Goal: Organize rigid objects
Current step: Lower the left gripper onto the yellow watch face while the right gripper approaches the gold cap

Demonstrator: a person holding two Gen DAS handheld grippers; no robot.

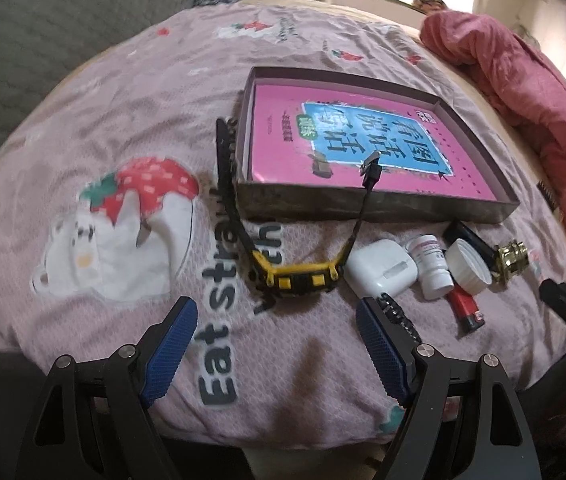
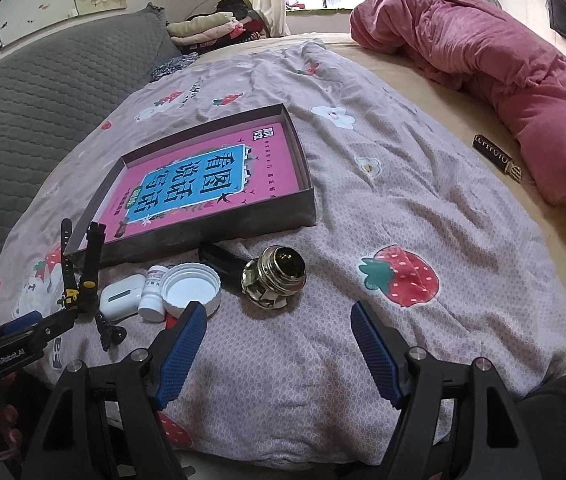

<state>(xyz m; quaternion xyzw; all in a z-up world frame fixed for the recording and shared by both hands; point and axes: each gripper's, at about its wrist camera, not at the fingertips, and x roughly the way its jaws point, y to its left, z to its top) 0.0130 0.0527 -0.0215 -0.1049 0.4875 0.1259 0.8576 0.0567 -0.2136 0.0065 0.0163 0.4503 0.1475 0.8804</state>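
Observation:
A shallow brown box [image 1: 375, 201] [image 2: 219, 229] with a pink book inside lies on the strawberry-print bedspread. In front of it lie a black-and-yellow watch [image 1: 299, 276] [image 2: 79, 292], a white earbud case [image 1: 381, 272] [image 2: 121, 295], a small white pill bottle [image 1: 431, 264] [image 2: 154, 294], a white lid [image 1: 467, 266] [image 2: 191, 288], a red lighter [image 1: 466, 305], a black bar [image 1: 469, 238] [image 2: 221, 260] and a brass fitting [image 1: 511, 258] [image 2: 275, 278]. My left gripper [image 1: 279, 344] [image 2: 23, 330] is open just short of the watch. My right gripper [image 2: 279, 344] is open near the brass fitting.
A rolled pink blanket [image 2: 495, 72] lies at the right. A grey quilted cushion [image 2: 43, 120] runs along the left, with folded clothes [image 2: 211, 26] behind it. A dark patterned bar [image 2: 497, 158] rests by the blanket. A small black strap piece [image 2: 107, 330] lies beside the case.

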